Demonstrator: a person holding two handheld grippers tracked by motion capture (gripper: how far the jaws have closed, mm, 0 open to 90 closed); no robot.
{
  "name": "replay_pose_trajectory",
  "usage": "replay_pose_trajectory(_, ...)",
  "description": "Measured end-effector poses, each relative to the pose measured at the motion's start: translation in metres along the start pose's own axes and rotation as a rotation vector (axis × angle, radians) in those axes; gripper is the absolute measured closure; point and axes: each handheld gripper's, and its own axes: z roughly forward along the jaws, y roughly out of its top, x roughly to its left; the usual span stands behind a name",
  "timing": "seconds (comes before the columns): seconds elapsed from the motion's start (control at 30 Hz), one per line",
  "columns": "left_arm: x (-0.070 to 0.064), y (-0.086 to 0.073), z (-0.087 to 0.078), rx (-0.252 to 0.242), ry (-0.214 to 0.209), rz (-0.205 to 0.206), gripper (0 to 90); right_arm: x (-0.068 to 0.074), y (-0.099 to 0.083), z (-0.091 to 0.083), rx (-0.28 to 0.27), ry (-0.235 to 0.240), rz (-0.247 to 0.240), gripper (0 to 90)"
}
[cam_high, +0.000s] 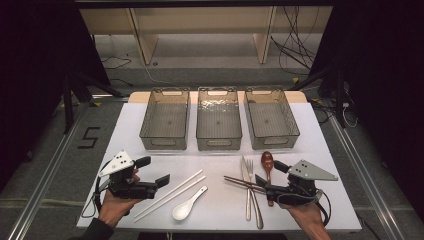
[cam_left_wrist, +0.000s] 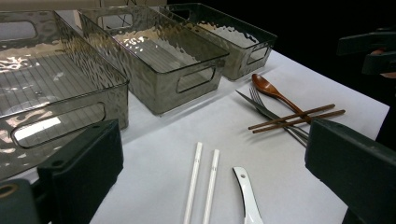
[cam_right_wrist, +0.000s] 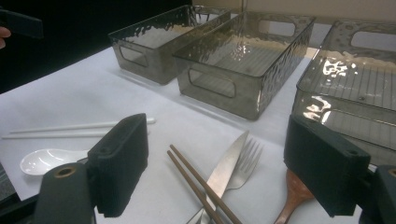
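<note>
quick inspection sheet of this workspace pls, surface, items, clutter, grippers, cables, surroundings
Surface: white table top, flat, no spills seen.
Job's things: three empty clear bins in a row at the far side; white chopsticks and white spoon left of centre; brown chopsticks lying across knife and fork, wooden spoon beside them.
Clutter: nothing seen.
Grippers: left gripper and right gripper open, holding nothing, low over the near edge.
Cables: one trails from each gripper; loose cables on the floor behind.
Surroundings: wooden frame beyond, dark sides.
</note>
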Motion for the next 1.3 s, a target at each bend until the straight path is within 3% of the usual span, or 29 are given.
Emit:
replay_pose_trajectory(0.47, 0.001, 0.000, 0.001, 0.004, -0.001, -0.003, 3.6, -0.008, 0.009, 0.001, 0.072, 0.033, -0.046, 23.7)
replay_pose_trajectory(0.97, 0.001, 0.001, 0.002, 0.004, 0.000, 0.001, 3.6, -0.008, 0.010, 0.005, 0.111, 0.046, -0.057, 23.7)
replay_pose_trajectory(1.1, 0.002, 0.001, 0.002, 0.009, -0.001, 0.001, 3.7, -0.013, 0.018, 0.006, 0.183, 0.046, -0.127, 24.6)
replay_pose_trajectory(1.17, 0.002, 0.001, 0.002, 0.010, -0.002, 0.000, 3.6, -0.018, 0.023, 0.008, 0.265, 0.074, -0.164, 24.4)
replay_pose_trajectory(1.3, 0.002, 0.001, 0.003, 0.014, 0.000, -0.001, 3.6, -0.029, 0.030, 0.012, 0.417, 0.071, -0.262, 28.7)
